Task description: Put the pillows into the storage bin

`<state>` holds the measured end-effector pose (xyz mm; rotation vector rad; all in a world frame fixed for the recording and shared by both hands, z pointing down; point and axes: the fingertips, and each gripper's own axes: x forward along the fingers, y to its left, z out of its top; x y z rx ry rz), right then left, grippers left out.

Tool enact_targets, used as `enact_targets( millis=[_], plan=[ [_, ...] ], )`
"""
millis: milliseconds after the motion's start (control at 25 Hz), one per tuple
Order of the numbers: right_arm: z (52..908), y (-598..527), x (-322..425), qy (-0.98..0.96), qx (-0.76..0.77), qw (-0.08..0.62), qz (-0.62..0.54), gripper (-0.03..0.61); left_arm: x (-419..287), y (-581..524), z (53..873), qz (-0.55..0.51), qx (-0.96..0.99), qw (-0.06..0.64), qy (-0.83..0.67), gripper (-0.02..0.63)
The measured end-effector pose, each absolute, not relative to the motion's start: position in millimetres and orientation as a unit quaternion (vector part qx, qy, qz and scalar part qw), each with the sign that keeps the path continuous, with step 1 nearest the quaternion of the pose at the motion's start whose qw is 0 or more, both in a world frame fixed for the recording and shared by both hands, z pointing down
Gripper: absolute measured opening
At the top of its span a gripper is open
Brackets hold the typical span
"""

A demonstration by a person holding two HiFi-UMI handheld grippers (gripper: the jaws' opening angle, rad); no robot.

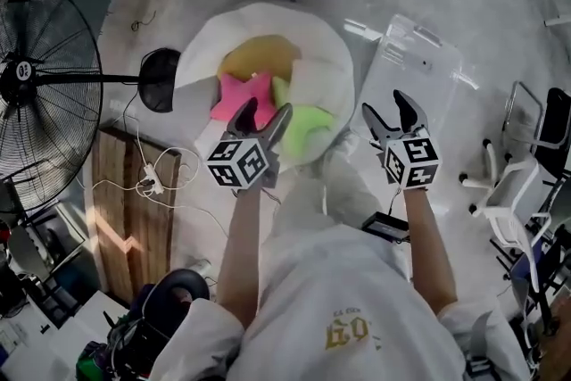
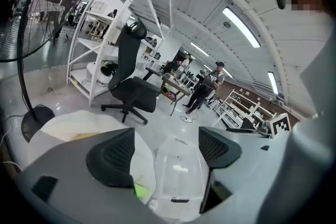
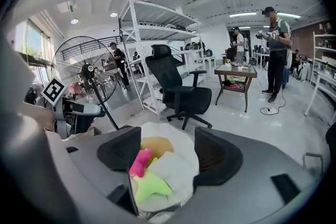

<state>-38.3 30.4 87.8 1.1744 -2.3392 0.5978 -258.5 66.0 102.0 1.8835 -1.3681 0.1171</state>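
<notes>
The left tongs (image 1: 265,116) and the right tongs (image 1: 390,113) both stand open and carry nothing, and they are held above the floor. The pillows are not yet in the clear plastic storage bin (image 1: 415,67). The pink star-shaped pillow (image 1: 239,94), the light green star-shaped pillow (image 1: 310,128), the mustard yellow pillow (image 1: 259,58) and the white pillow (image 1: 317,78) lie together on a large round white cushion (image 1: 268,20). The bin stands beside this cushion on the floor, apart from the pillows. Because the pillows overlap each other, I think a grip on one can also pull its neighbour, and that neighbour may fall on the floor between cushion and bin. The soft cloth can slip out if the tongs catch only one point of a star. I cannot tell if a lid covers the bin; if it does, a pillow would only rest on top.
</notes>
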Motion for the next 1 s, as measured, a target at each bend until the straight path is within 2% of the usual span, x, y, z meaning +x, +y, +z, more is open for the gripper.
enact_targets(
  millis=[560, 1000],
  plan=[
    [170, 20, -50, -0.863, 0.364, 0.290, 0.197, 0.308, -238, 51, 195, 0.098, 0.740, 0.413, -0.521, 0.371],
    [266, 13, -55, -0.866, 0.305, 0.344, 0.194, 0.308, -224, 48, 281, 0.156, 0.723, 0.431, -0.517, 0.377]
  ],
)
